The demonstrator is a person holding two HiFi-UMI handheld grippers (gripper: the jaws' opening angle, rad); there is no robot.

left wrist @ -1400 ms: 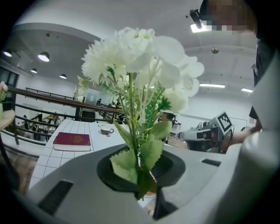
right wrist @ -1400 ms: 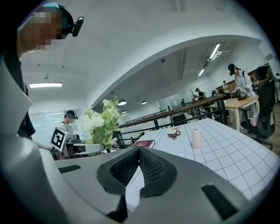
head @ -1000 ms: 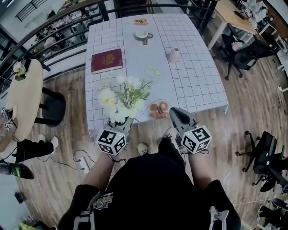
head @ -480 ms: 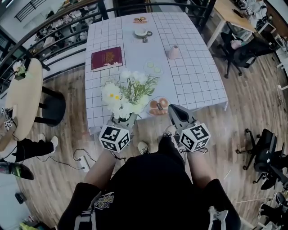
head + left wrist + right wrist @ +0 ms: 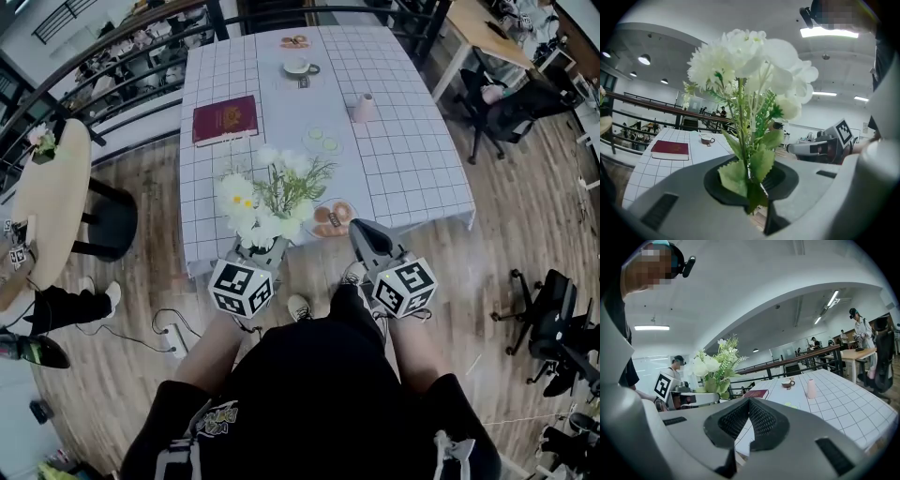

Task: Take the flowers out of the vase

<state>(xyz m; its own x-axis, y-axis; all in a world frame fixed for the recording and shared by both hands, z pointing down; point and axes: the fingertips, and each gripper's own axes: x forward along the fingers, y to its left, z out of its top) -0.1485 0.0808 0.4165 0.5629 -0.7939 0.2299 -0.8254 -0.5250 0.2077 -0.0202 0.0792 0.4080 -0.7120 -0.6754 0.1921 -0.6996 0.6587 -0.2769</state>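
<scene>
A grid-printed tablecloth (image 5: pixel 412 169) hangs soft and matt, like woven cloth, above a floor (image 5: pixel 511 234) of grained wood planks. The flowers (image 5: pixel 267 197) look like cloth petals over dull green leaves. The left gripper (image 5: pixel 757 190) and right gripper (image 5: pixel 749 423) are smooth matt grey plastic with ribbed black pads (image 5: pixel 766 420). The maroon book (image 5: pixel 225 120) has a faint sheen, and the pink vase (image 5: pixel 364 109) looks matt.

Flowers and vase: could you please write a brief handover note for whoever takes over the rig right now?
Grippers: left gripper is shut on the stems of the flowers, upright by the near edge of the table; right gripper is shut, empty.
Things: the vase stands farther back on the table, apart.
Done: flowers are out of the vase.
Left: likely just laying the flowers down.
</scene>
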